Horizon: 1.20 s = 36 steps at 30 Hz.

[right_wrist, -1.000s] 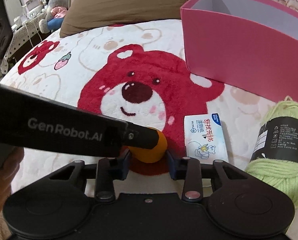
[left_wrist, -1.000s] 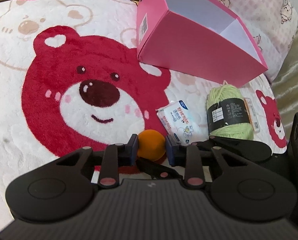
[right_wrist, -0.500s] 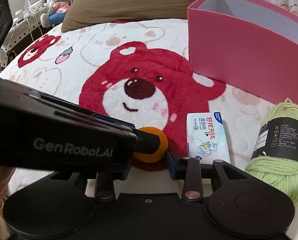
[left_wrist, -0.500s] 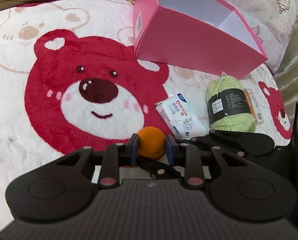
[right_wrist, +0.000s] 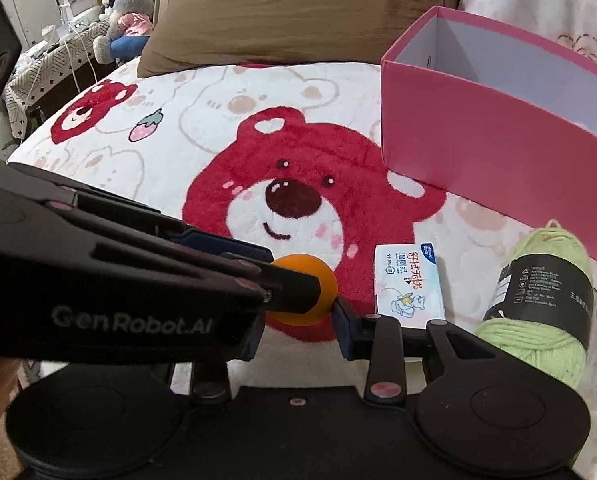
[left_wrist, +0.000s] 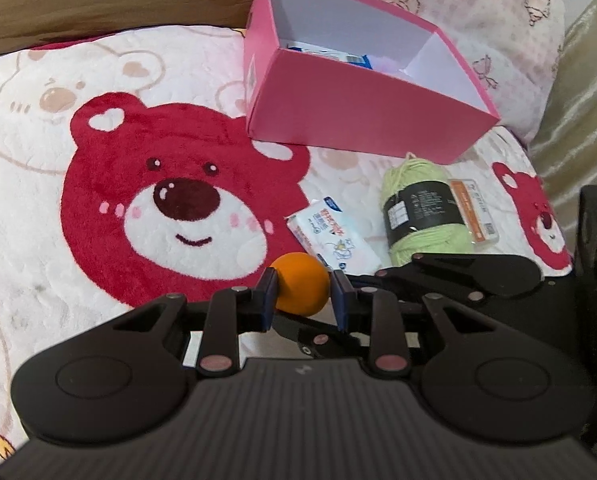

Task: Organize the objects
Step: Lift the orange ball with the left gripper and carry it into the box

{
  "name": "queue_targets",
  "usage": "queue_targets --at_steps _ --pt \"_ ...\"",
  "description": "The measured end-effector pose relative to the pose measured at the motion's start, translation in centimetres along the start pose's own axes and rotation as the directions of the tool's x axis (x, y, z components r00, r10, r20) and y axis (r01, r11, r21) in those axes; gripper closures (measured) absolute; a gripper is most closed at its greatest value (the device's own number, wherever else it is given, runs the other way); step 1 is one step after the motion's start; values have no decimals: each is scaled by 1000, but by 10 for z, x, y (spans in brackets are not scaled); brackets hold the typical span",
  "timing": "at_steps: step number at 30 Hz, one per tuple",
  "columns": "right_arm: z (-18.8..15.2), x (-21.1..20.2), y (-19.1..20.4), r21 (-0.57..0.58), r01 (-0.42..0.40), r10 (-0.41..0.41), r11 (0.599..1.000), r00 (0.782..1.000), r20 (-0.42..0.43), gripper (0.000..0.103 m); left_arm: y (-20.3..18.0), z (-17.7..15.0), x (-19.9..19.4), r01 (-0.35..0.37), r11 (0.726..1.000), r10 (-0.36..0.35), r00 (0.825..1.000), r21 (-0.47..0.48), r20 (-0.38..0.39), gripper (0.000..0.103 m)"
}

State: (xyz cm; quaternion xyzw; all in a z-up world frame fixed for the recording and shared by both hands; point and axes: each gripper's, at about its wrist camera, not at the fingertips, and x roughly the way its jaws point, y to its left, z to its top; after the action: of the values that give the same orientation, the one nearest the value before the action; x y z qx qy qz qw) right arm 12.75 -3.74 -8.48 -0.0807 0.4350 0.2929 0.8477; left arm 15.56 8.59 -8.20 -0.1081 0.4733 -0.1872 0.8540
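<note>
An orange ball (left_wrist: 298, 286) sits between the blue pads of my left gripper (left_wrist: 303, 298), which is shut on it just above the bear blanket. My right gripper (right_wrist: 298, 322) reaches in from the right and is closed on the same orange ball (right_wrist: 318, 280); its right pad touches the ball, while its left finger is hidden behind the left gripper's finger (right_wrist: 290, 294). Beyond lie a tissue packet (left_wrist: 332, 240) and a green yarn skein (left_wrist: 422, 212). The open pink box (left_wrist: 362, 108) stands at the back with a blue-white packet (left_wrist: 330, 54) inside.
An orange-labelled flat packet (left_wrist: 474, 212) lies against the yarn's right side. A brown pillow (right_wrist: 298, 12) and a pink-patterned pillow (left_wrist: 478, 12) line the back. The bed's left edge, with plush toys (right_wrist: 118, 12) beyond it, shows in the right wrist view.
Both grippers have risen together with the orange ball held between them. The pink box's inside, with the packet in it, has come into the left wrist view.
</note>
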Motion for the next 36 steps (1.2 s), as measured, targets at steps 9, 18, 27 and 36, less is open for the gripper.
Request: queue_targets --at_steps 9,18,27,36 --pt "-2 -10 9 -24 6 -5 1000 1000 25 62 3 0 -18 52 999 -52 999 -15 12 76" --pt "-1 -17 6 2 0 0 1000 999 44 62 -9 -4 -21 41 999 -41 999 1 32 76" --pt "0 -51 5 21 25 -27 999 995 93 62 -31 4 -44 70 995 -75 995 65 66 76" --pt "8 -83 2 -29 62 -58 998 990 132 62 -58 16 -58 57 993 -63 996 104 62 76"
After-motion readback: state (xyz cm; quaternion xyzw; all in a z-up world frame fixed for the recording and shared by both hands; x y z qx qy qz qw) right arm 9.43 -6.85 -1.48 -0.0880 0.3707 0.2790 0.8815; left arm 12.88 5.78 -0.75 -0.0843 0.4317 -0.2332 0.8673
